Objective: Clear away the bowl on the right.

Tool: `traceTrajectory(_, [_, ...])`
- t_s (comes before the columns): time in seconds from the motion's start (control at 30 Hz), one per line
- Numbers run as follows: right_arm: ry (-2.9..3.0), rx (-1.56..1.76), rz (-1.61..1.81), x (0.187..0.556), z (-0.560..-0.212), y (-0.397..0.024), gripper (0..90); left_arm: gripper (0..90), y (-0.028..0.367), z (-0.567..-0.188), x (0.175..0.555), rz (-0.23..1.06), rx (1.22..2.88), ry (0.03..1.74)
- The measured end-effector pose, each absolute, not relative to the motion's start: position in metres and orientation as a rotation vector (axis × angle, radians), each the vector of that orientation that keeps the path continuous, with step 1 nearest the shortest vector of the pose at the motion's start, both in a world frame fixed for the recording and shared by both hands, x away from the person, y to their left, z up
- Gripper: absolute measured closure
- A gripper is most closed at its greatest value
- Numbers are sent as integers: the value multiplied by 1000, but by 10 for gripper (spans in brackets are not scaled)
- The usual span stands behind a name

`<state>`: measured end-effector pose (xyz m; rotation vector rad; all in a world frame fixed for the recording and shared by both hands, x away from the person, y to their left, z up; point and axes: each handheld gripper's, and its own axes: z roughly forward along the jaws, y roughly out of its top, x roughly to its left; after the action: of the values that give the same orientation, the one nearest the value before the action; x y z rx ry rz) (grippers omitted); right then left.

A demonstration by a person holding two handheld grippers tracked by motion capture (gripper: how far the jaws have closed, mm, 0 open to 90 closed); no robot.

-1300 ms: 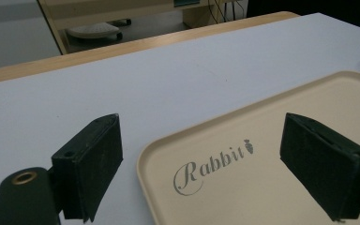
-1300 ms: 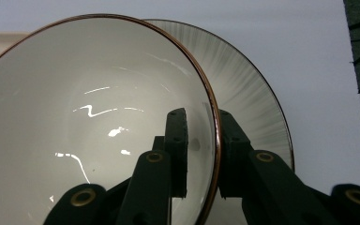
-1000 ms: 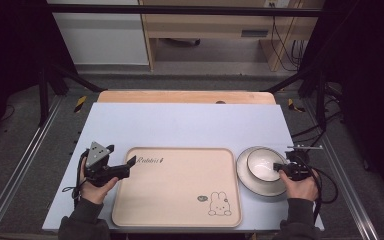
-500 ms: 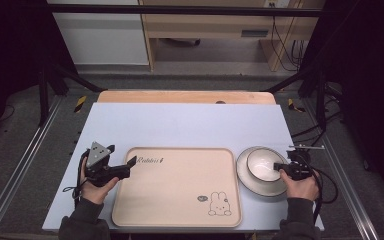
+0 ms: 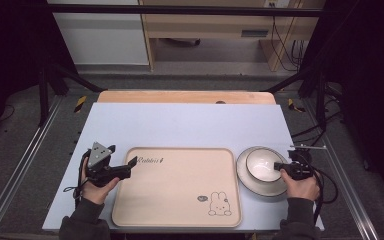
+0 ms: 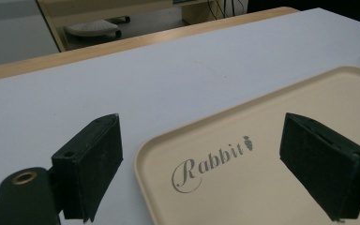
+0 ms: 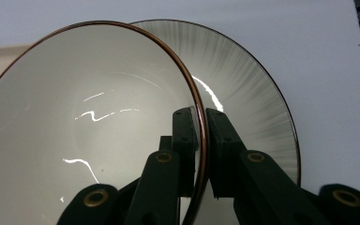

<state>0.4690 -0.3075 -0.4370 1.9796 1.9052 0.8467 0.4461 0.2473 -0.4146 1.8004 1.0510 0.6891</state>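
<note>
The bench (image 5: 180,120) carries a pale blue sheet with a strip of bare wood along its far edge; the far half of the sheet lies open, and everything sits toward the near edge. A beige tray (image 5: 180,187) with a rabbit drawing and the word "Rabbit" lies flat near the middle, its near rim close to the bench's near edge. Nothing rests in the tray.

The left hand (image 5: 96,186) comes in from the near side and holds the left claw (image 5: 131,164) at the tray's far-left corner — its jaws stand wide apart, one over the sheet and one over the tray, gripping nothing.

Just right of the tray, a white bowl (image 5: 263,164) sits on a grey-rimmed plate (image 5: 252,184). The right hand (image 5: 301,184) reaches in from the right — the right claw (image 7: 201,140) is pinched narrow on the bowl's brown rim, one jaw inside and one outside. The bowl is empty.
</note>
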Motion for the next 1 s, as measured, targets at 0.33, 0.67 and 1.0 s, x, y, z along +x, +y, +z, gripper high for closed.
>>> traceTrajectory(0.33, [1905, 1954, 836, 468, -434, -304, 826, 131, 248, -415, 446, 689, 1797, 1053])
traceTrajectory(0.67, [1908, 1936, 836, 466, -430, -299, 824, 131, 248, -415, 446, 688, 1793, 1053])
traceTrajectory(1.0, [1914, 1940, 838, 466, -427, -292, 824, 130, 249, -414, 446, 689, 1796, 1052])
